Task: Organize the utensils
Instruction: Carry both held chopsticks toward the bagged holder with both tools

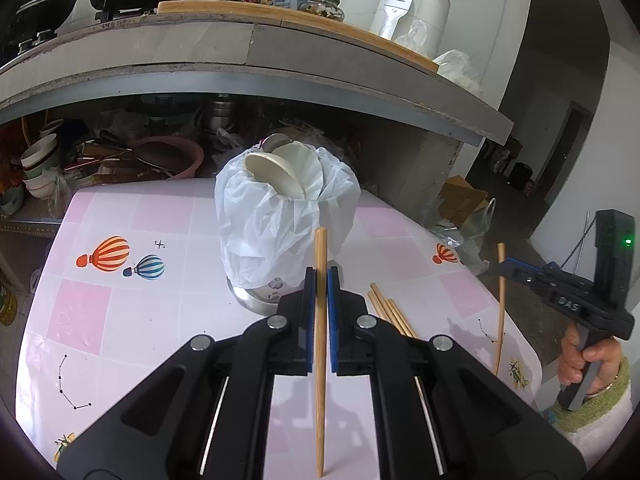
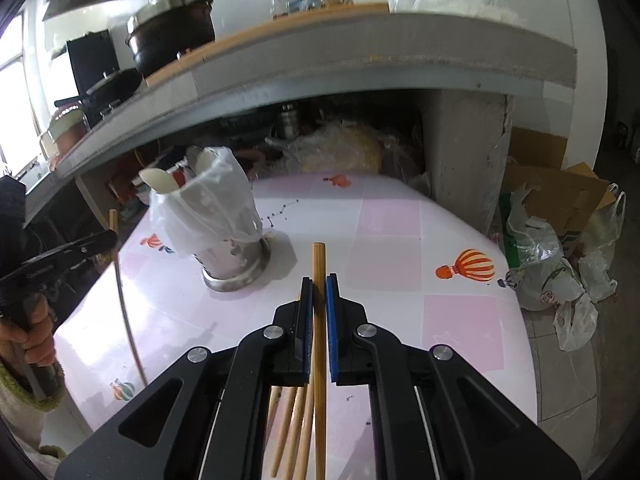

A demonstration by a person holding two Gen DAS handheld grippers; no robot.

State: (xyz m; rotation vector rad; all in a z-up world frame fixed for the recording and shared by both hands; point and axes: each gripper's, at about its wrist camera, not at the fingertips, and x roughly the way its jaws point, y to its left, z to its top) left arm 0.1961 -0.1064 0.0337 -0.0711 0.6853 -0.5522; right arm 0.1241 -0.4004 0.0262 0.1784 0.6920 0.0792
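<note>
Chopsticks: one clamped in the left gripper [image 1: 320, 276], centre frame; one [image 2: 319, 280] clamped in the right gripper [image 2: 319, 284]. Loose chopsticks [image 2: 294, 424] lie on the table [image 2: 400, 240], bottom centre, unsorted. Bag-lined holder [image 2: 224, 232], upper left, already holds spoons. Task seems midway.

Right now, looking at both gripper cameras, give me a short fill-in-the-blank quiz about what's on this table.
1. Each gripper, left and right, is shut on one wooden ____.
2. The metal holder is lined with a white plastic ____.
3. The tablecloth is printed with hot-air ____.
4. Spare chopsticks lie loose on the ____.

Missing words: chopstick; bag; balloons; table
</note>
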